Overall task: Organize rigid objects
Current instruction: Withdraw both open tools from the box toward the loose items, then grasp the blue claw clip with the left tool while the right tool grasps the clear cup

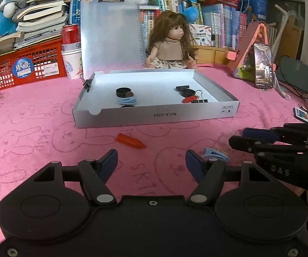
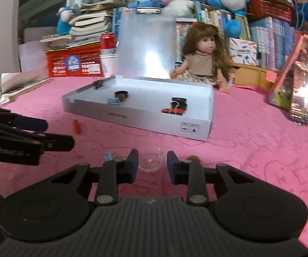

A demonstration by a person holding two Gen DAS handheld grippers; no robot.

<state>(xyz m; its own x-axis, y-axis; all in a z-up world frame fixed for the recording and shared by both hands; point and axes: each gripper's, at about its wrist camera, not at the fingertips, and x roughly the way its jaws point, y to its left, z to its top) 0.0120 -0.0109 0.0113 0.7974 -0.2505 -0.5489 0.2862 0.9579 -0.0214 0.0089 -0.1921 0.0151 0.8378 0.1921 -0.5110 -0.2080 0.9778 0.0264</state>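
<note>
From the left wrist, the left gripper [image 1: 151, 160] hangs over the pink desk [image 1: 36, 132] with fingers wide and nothing between them. An orange bullet-shaped piece [image 1: 130, 140] lies ahead; a blue hair clip [image 1: 216, 153] sits partly hidden behind the right finger. The white box [image 1: 154, 114] reads "NO.A-2224" upside down; its front wall cuts off items inside. The right gripper [image 1: 239, 138] enters from the right, marked "DAS".

From the right wrist, the right gripper's fingers [image 2: 132, 160] sit narrow around a small clear dome [image 2: 151, 160], blurred; whether they touch it is unclear. The box label is unreadable here.
</note>
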